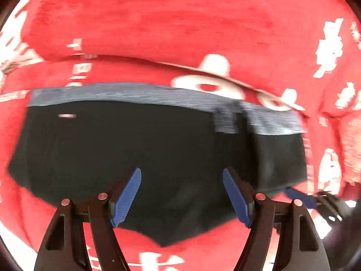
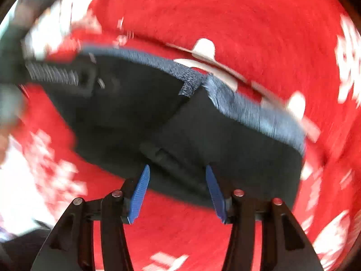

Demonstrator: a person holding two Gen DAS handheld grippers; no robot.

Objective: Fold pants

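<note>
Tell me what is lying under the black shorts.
The black shorts lie on a red blanket with white print; a pale strip runs behind the grey waistband. Anything directly beneath the shorts is covered.

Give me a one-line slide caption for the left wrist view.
Open left gripper poised over black shorts with grey waistband, lying on a red printed cloth.

The left gripper [image 1: 181, 195] and right gripper [image 2: 177, 193] share black plastic linkage arms, silver round rivets and ribbed blue pads [image 1: 127, 196]; blur probably hides finer markings.
</note>
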